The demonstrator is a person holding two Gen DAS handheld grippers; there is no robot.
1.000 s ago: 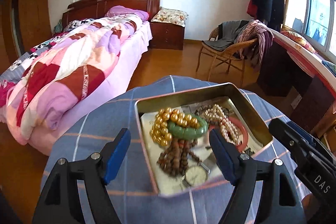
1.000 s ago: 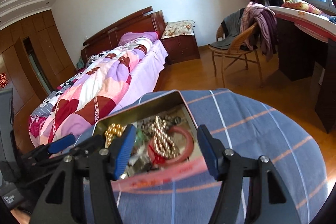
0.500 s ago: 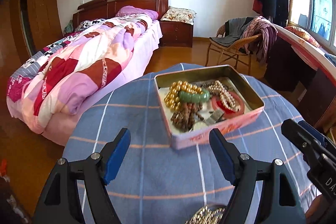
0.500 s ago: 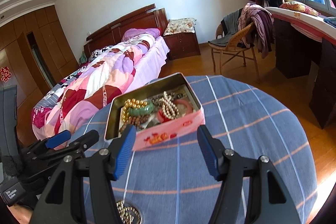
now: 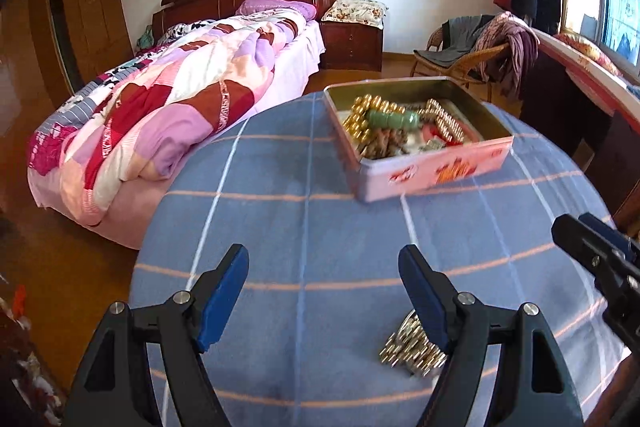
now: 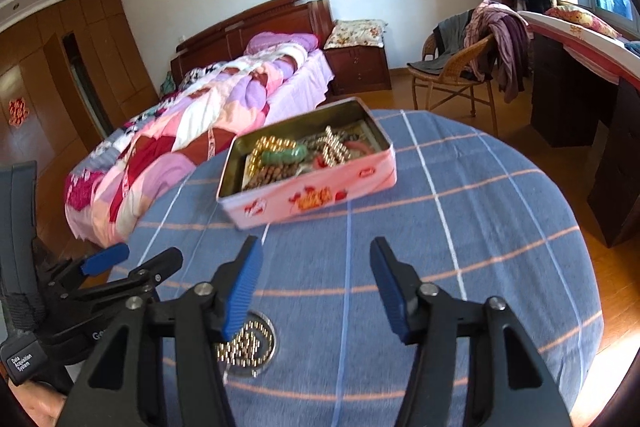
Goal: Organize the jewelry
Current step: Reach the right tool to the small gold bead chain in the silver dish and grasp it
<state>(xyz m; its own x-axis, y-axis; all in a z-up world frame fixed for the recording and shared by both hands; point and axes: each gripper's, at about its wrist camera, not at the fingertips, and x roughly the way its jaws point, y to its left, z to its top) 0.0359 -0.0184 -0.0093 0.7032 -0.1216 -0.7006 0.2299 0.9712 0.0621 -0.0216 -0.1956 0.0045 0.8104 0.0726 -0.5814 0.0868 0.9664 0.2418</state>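
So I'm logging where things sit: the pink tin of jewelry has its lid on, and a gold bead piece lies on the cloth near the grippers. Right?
Not quite: the tin has no lid on. It stands open, and the right wrist view shows beads and a green bangle inside. The rest holds: a gold bead piece lies on the cloth near the grippers.

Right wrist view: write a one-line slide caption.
Open right gripper above blue checked cloth, pink jewelry tin beyond.

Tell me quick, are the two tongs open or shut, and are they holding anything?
Left tongs: open, holding nothing.
Right tongs: open, just been closing a little, nothing between them.
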